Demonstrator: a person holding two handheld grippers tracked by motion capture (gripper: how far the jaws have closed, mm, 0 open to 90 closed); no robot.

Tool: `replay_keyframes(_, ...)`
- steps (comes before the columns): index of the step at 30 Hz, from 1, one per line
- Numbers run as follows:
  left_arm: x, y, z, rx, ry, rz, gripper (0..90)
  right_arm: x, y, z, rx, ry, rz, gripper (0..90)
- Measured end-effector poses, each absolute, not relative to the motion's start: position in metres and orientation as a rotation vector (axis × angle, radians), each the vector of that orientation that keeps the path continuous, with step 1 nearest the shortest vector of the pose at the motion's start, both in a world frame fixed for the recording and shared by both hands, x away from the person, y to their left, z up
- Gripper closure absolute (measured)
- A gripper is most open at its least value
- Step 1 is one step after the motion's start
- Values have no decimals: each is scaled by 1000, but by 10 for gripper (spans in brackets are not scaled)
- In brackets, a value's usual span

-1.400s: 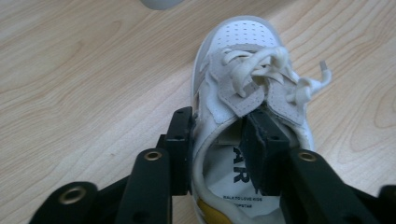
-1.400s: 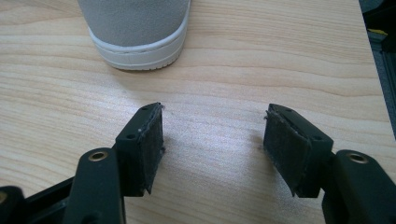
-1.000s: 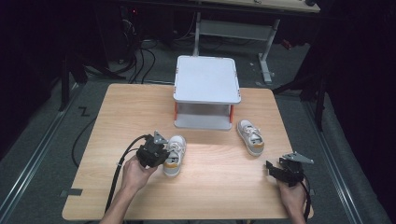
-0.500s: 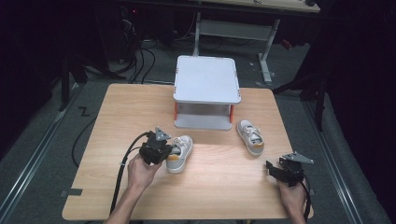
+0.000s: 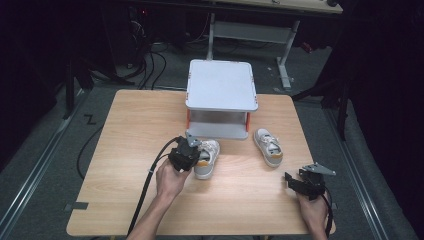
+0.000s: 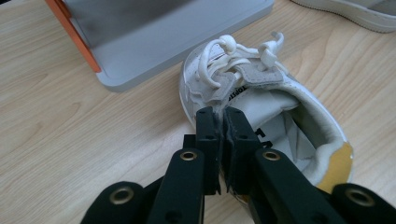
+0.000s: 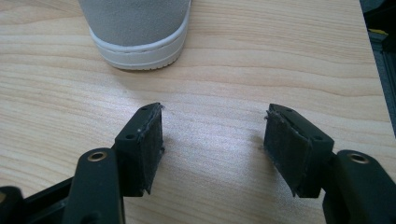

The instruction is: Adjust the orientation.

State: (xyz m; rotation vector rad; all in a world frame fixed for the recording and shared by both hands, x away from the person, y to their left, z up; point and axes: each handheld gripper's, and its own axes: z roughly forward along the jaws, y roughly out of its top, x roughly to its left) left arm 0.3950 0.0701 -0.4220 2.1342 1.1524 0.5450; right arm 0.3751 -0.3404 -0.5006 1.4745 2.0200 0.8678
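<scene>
Pinched the white sneaker [image 6: 243,79] by its side collar in the left gripper [image 6: 223,114], just before the grey shelf rack [image 6: 140,28], probably for shelving. Held the right gripper [image 7: 212,135] spread and idle, near the second sneaker [image 7: 140,28].

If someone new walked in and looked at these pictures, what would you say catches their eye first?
Probably the left tool near the table's middle, its jaws shut on the side wall of a white sneaker just in front of the grey two-tier rack. Next, the second sneaker lying alone to the right of the rack. The right tool rests open at the table's near right corner, gripping nothing.
</scene>
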Motion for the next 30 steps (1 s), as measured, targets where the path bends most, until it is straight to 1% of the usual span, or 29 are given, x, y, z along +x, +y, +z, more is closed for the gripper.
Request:
replay_keyframes(5,400,57,-430,2147,1157,581,851,375,-340,-501,1475,2020,868,372)
replay_keyframes(8,400,52,-433,2164,1155,577,843,375,-340,-501,1474,2020,868,371)
replay_keyframes(16,397,52,-441,2144,1157,482,804,375,-340,-501,1474,2020,868,371)
replay_keyframes(18,398,53,-442,2128,1156,444,754,375,-340,-501,1474,2020,868,371)
replay_keyframes(21,399,55,-442,2110,1165,428,681,375,-340,-501,1474,2020,868,371)
replay_keyframes(25,401,59,-442,2094,1176,402,527,375,-340,-501,1474,2020,868,371)
replay_keyframes(26,401,63,-440,2065,1182,379,493,375,-340,-501,1475,2020,867,371)
replay_keyframes(30,402,69,-437,2016,1181,351,401,375,-340,-501,1475,2020,868,371)
